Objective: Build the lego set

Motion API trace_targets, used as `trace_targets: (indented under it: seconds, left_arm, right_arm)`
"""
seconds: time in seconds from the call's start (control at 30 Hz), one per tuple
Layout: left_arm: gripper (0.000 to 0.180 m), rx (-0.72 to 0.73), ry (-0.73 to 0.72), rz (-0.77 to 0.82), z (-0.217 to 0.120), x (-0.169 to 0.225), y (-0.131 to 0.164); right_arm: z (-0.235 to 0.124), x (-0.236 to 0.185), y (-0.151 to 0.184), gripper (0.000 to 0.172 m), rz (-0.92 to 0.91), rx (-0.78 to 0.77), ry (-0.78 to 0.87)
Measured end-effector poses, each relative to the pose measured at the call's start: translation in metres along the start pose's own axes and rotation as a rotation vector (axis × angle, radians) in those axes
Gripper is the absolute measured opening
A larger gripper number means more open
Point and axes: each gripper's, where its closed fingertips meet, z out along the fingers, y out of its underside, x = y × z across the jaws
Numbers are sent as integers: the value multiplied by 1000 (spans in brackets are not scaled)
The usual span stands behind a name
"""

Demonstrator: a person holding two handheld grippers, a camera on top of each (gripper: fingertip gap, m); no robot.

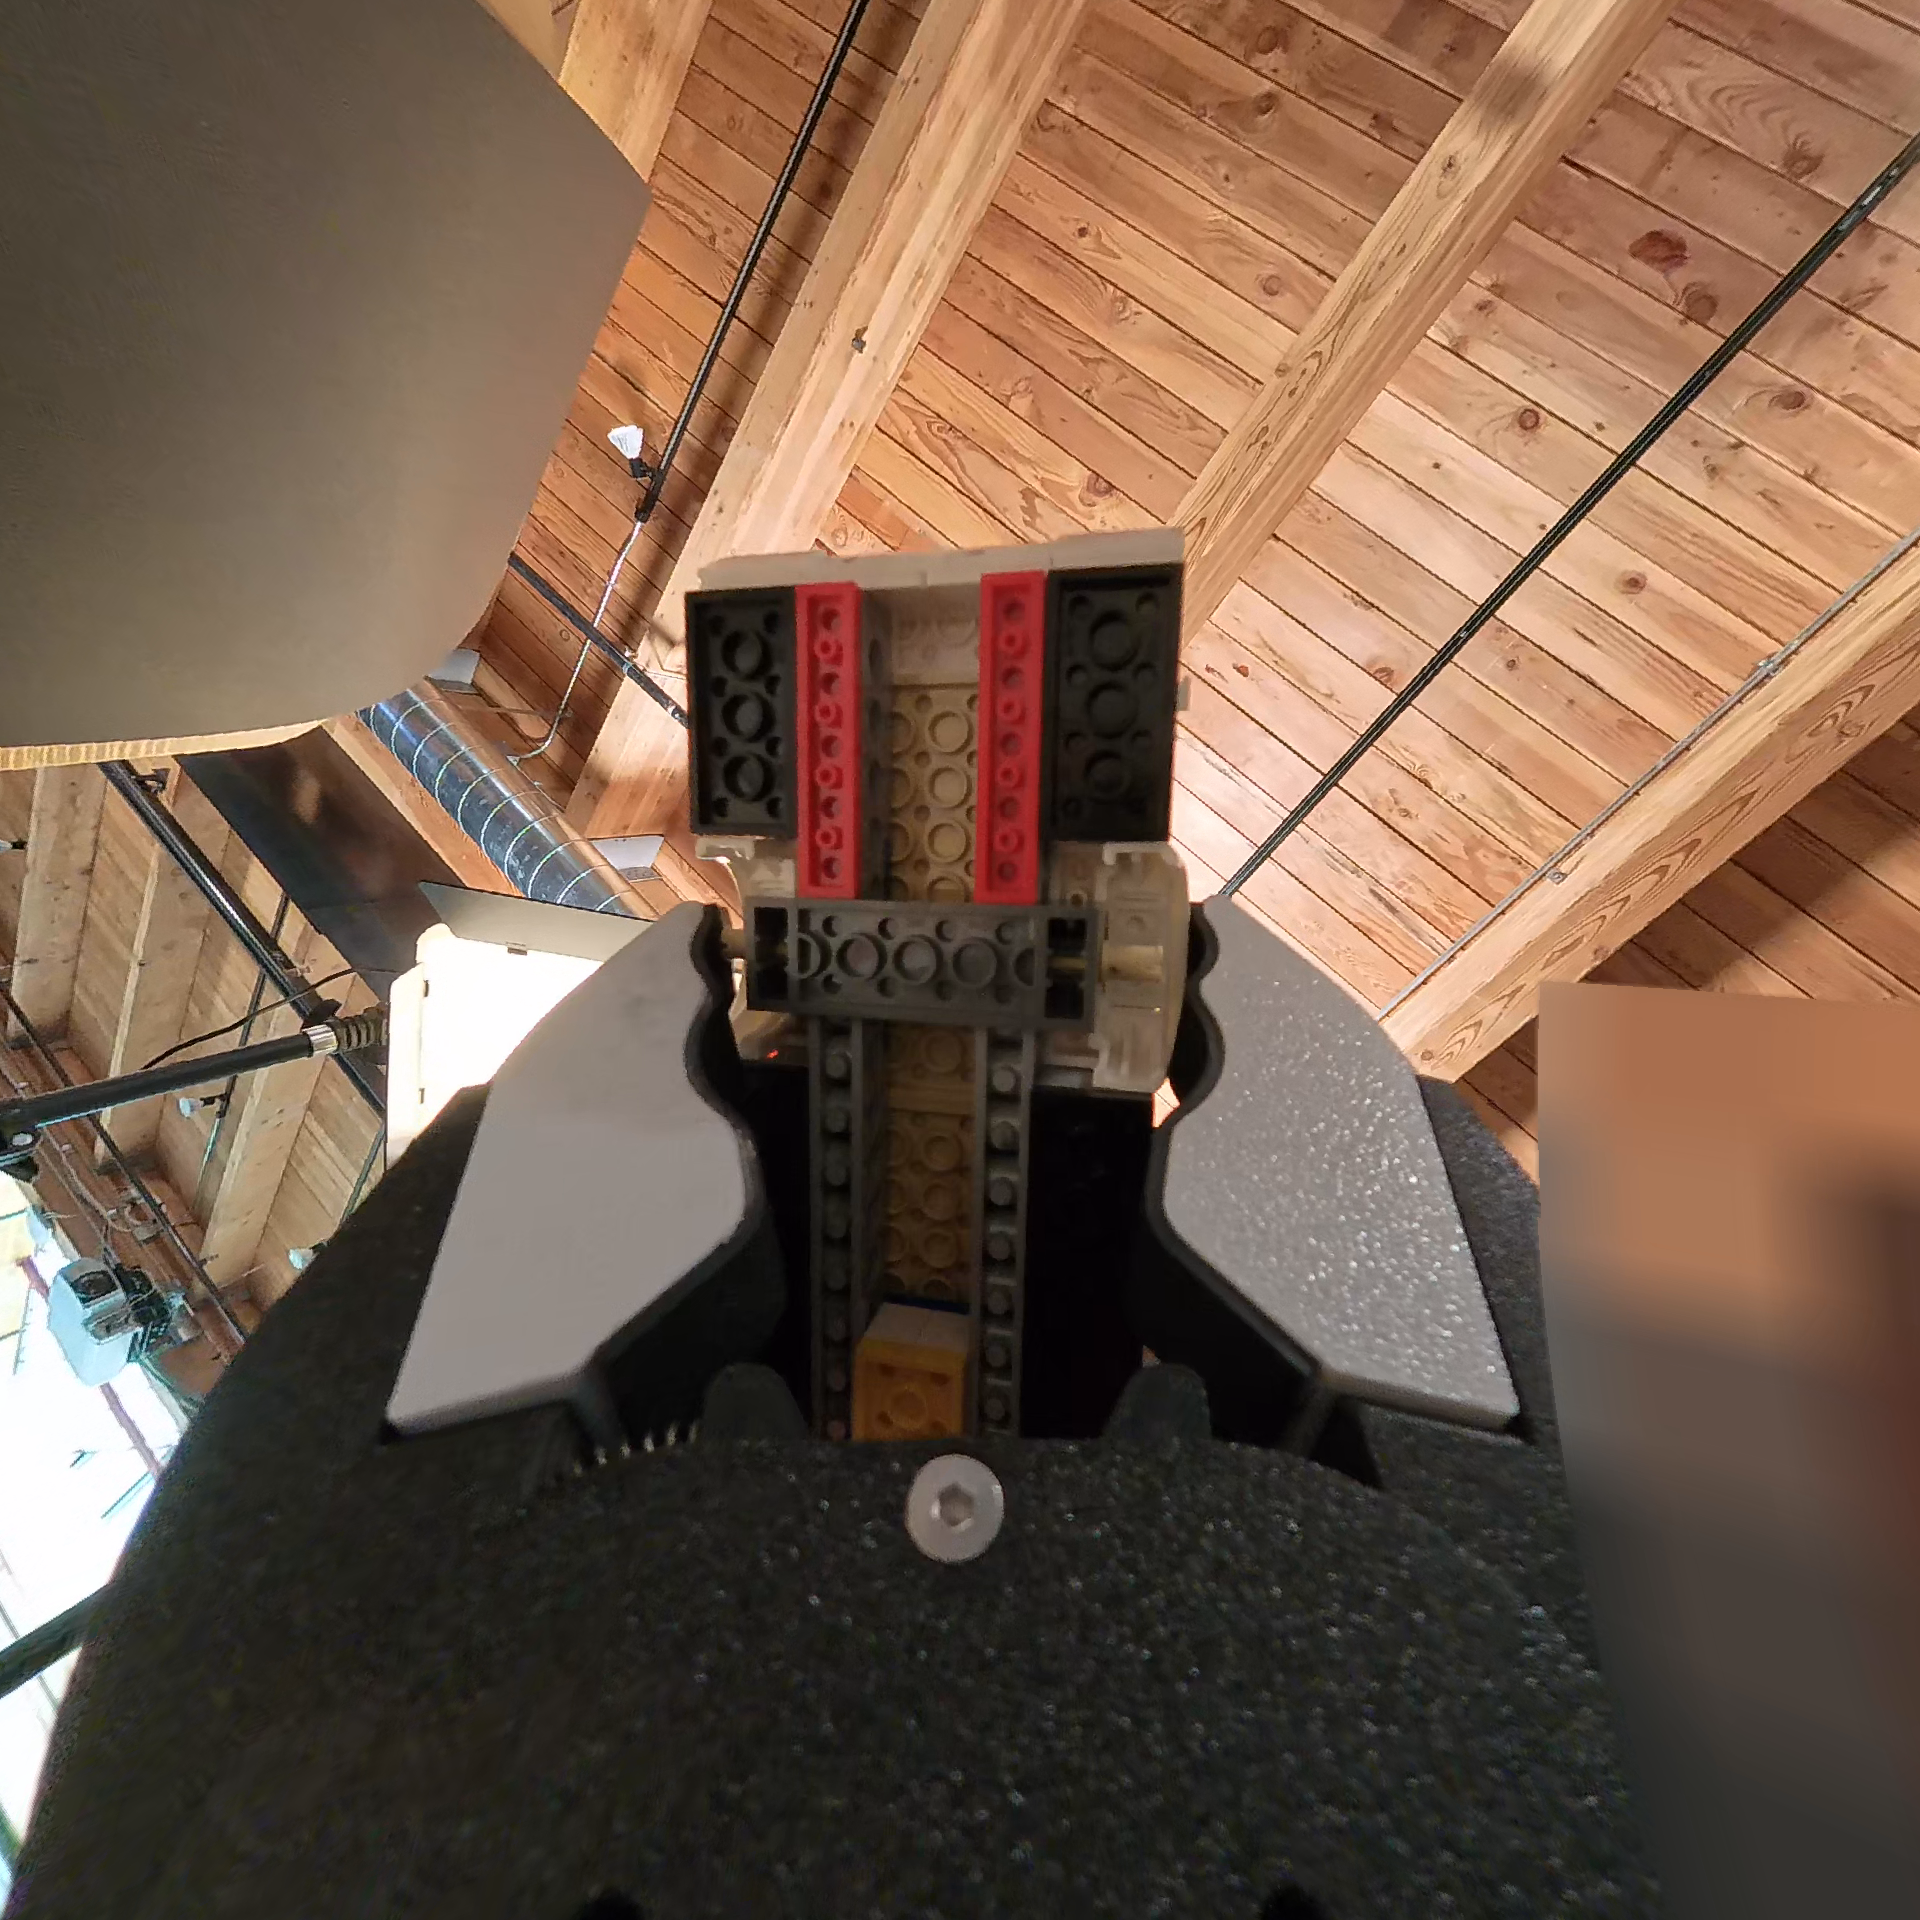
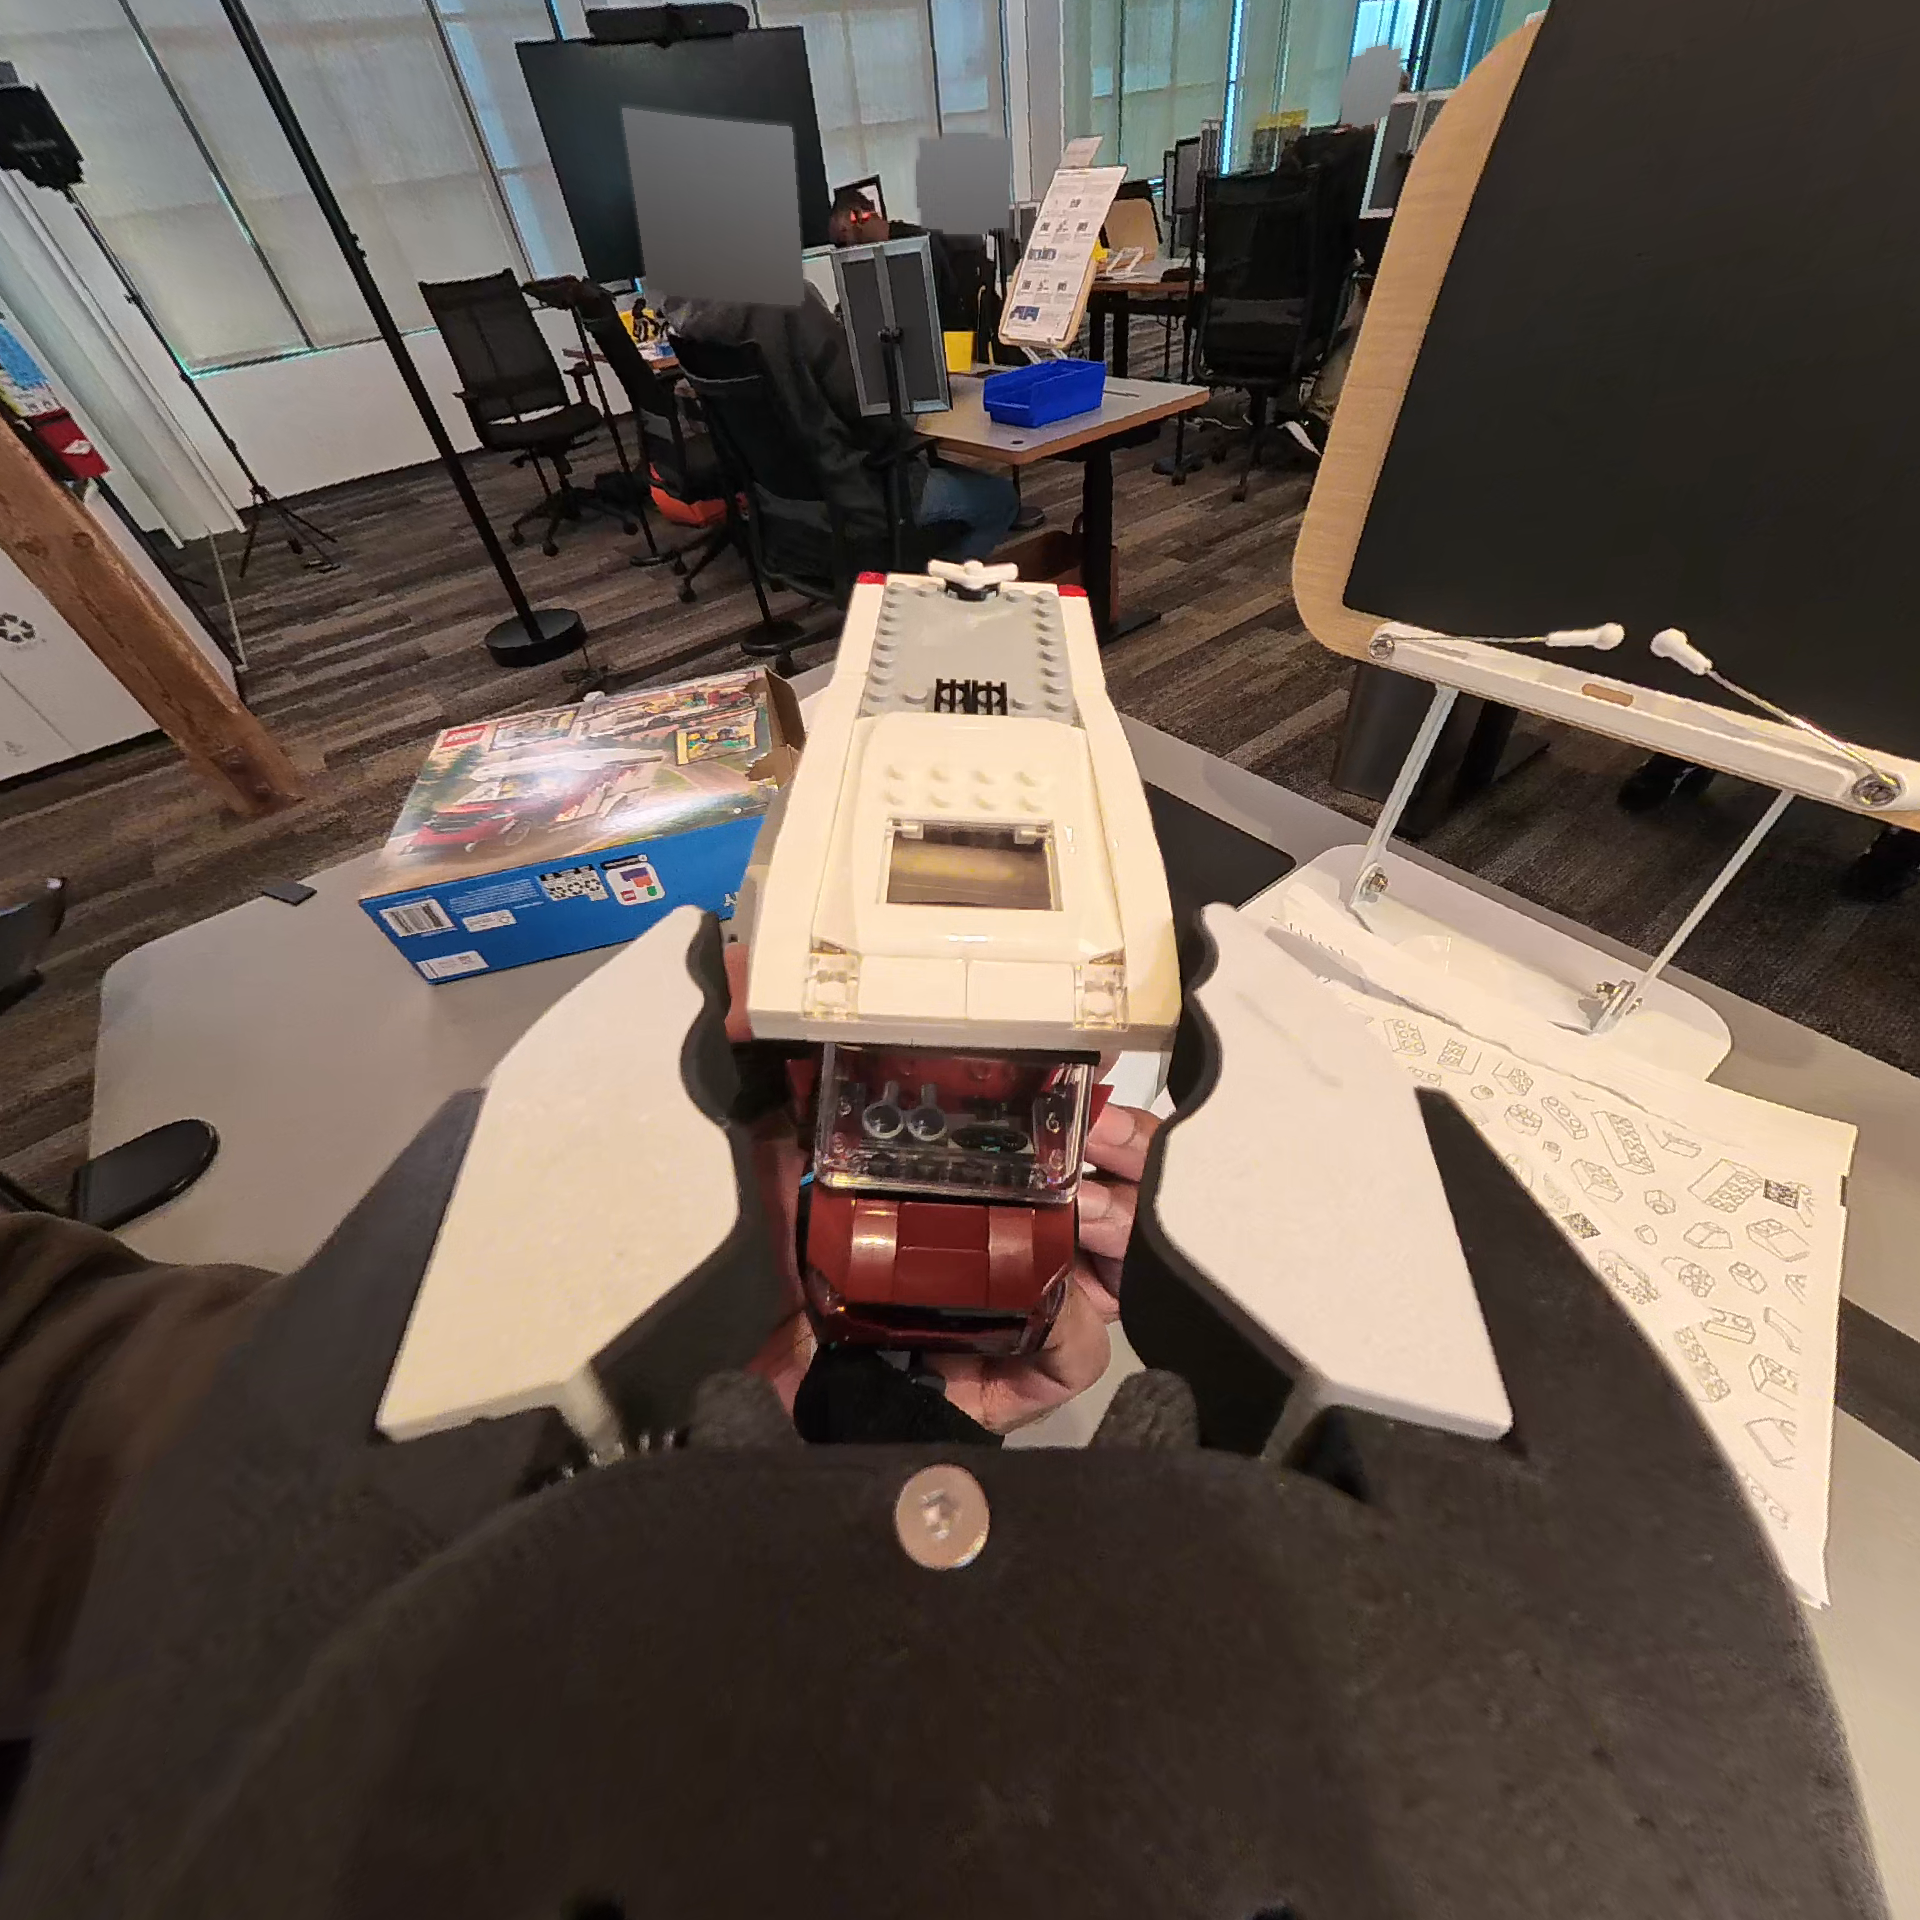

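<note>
A toy brick camper van with a white roof [image 2: 966,831] and a dark red hood [image 2: 935,1262] lies lengthwise between the fingers of my right gripper [image 2: 951,977]. A hand [image 2: 1107,1205] holds the van from below. The right pads stand just off the roof's sides, so the gripper is open. In the left wrist view I see the van's underside [image 1: 930,727], with black, red and tan plates, against the ceiling. My left gripper [image 1: 956,961] is open around the rear axle. A pale wheel hub [image 1: 1132,977] sits close to one fingertip [image 1: 1210,966].
A blue toy box [image 2: 561,821] lies on the grey table [image 2: 260,1018] at left. A printed sheet [image 2: 1621,1195] and a white stand with a black board [image 2: 1662,312] are at right. A dark pad [image 2: 1216,842] is behind the van. Chairs, desks and people fill the room beyond. Some 8 cm of space lies between my two pairs of fingers.
</note>
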Motion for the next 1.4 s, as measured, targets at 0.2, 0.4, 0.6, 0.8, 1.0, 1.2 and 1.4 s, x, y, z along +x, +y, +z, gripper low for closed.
trace_targets:
  seconds: [0.2, 0.4, 0.6, 0.8, 1.0, 1.2, 1.4]
  left_arm:
    - [83, -4, 11, 10, 2, 3, -2]
    - [83, -9, 27, 33, 3, 7, -5]
    - [83, -20, 18, 33, 3, 6, 1]
    - [83, -36, 35, 54, 6, 12, 2]
    - [83, -40, 51, 67, 10, 18, 0]
    - [83, -31, 60, 83, 13, 22, -7]
    - [83, -23, 57, 79, 13, 22, -8]
  right_arm:
    - [-17, -2, -6, 89, -78, -28, 10]
    - [-25, -7, -39, 82, -233, -172, -36]
    - [10, -11, -39, 77, -350, -540, -111]
    - [38, -8, -46, 70, -384, -639, -106]
    - [51, -8, -49, 69, -383, -686, -132]
    - [43, -8, -41, 68, -397, -726, -160]
    - [36, -8, -43, 70, -415, -738, -177]
